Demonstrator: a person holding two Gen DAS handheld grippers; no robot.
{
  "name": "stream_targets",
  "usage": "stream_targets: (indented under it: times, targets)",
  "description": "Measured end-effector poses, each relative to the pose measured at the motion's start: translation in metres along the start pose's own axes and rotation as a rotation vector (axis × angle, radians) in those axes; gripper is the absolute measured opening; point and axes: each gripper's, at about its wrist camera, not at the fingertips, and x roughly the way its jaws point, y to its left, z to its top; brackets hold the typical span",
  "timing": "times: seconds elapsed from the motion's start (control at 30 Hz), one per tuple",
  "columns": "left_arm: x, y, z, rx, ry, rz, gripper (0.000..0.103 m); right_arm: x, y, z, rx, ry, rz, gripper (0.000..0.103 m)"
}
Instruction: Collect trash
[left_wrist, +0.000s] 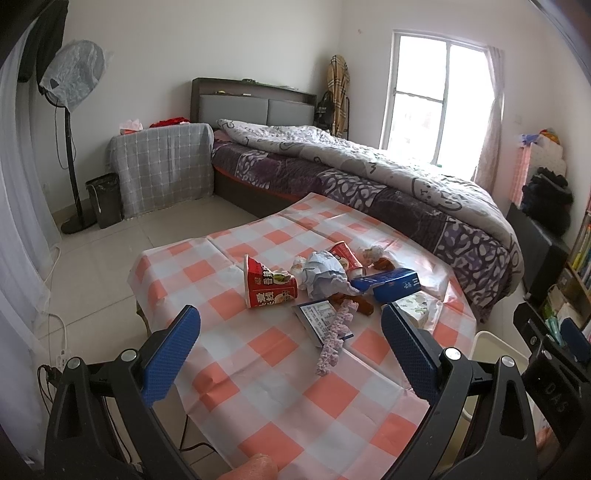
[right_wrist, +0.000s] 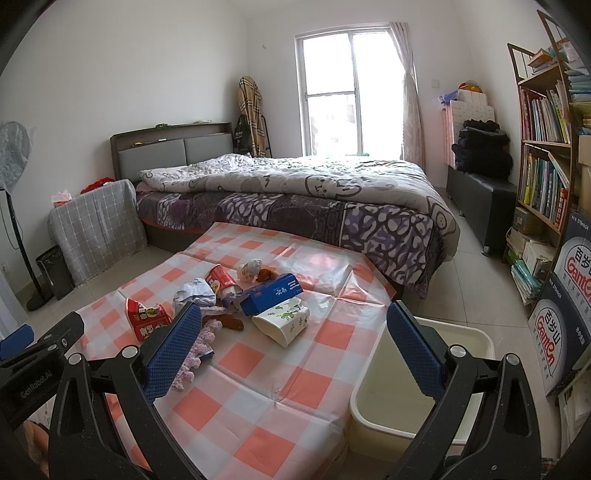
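Checked pink-and-white plastic covers the surface (right_wrist: 258, 369), and the trash sits in a loose heap toward its far middle: two red noodle cups (left_wrist: 267, 286) on their sides, crumpled grey paper (left_wrist: 325, 271), a blue carton (right_wrist: 271, 293) and a soft tissue pack (right_wrist: 282, 319). I hold my left claw (left_wrist: 290, 354) and right claw (right_wrist: 295, 354) wide open, both empty and short of the heap. I judge the left nearer the big cup, which lies ahead and slightly left with its long axis crosswise, while the white bin (right_wrist: 476, 338) stands beside the surface, under my right claw.
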Motion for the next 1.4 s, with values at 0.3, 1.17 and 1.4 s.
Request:
stream_targets:
  times: [0.3, 1.17, 1.4]
  targets:
    - [0.001, 0.000, -0.001, -0.002, 0.003, -0.001, 0.096, 0.001, 0.000, -0.001, 0.001, 0.002, 0.000, 0.096]
    - [0.016, 0.014, -0.007, -0.054, 0.066, -0.009, 0.096, 0.006, 0.007, -0.005, 0.003, 0.050, 0.023, 0.096]
    - [0.043, 0.054, 0.032, -0.125, 0.147, -0.106, 0.096, 0.032, -0.003, 0.035, 0.061, 0.196, 0.100, 0.096]
